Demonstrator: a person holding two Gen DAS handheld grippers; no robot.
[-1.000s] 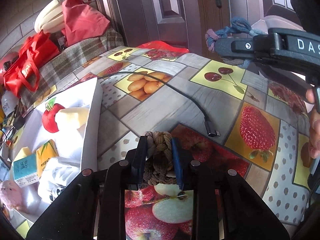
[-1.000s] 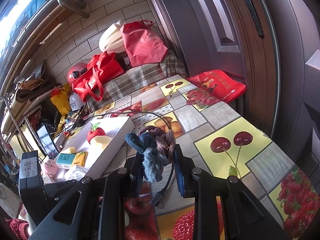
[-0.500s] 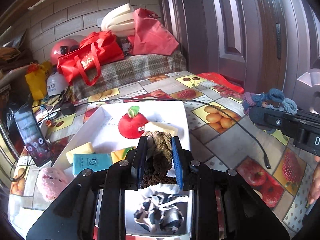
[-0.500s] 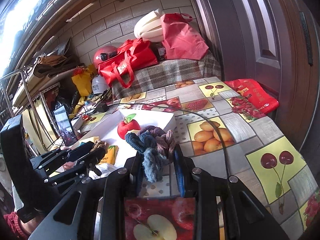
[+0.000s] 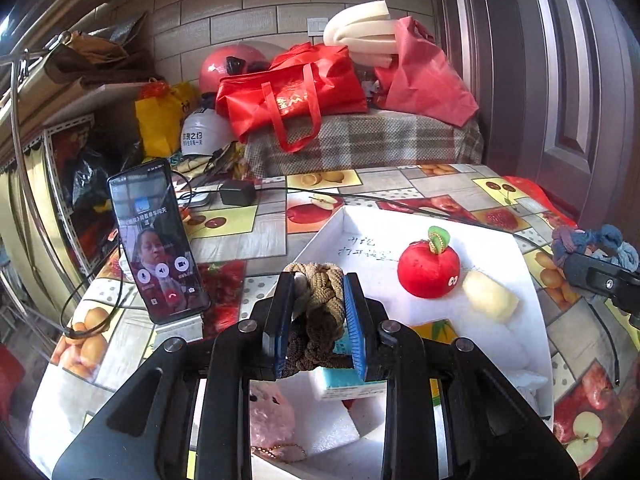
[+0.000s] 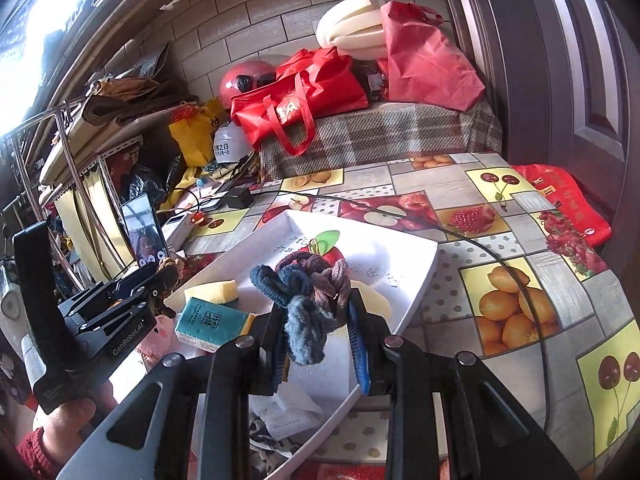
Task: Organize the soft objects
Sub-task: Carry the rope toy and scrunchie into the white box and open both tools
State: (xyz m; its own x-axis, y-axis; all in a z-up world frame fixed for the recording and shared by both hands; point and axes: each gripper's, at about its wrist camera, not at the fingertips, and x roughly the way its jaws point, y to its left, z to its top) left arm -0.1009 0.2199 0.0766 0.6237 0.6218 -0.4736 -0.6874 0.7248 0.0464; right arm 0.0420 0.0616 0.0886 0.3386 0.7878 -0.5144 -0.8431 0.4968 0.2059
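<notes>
Left gripper (image 5: 319,312) clamps brown braided rope (image 5: 318,316) (long axis along fingers) above white tray (image 5: 532,320), right gripper (image 6: 318,334) clamps blue-brown scrunchies (image 6: 310,292), drooping, over tray too.

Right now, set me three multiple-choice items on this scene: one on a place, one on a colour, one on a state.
1. Where does the red apple plush lie?
A. in the white tray
B. on the phone
C. on the plaid cover

2. What colour is the knotted rope in the left gripper?
A. pink
B. brown
C. green

3. In what state is the right gripper?
A. open, bare
B. shut on the scrunchie bundle
C. lying on the table

Key: A, the plush rests on the tray floor; B, brown cords show between the fingers; B, both fingers press the bundle.
</notes>
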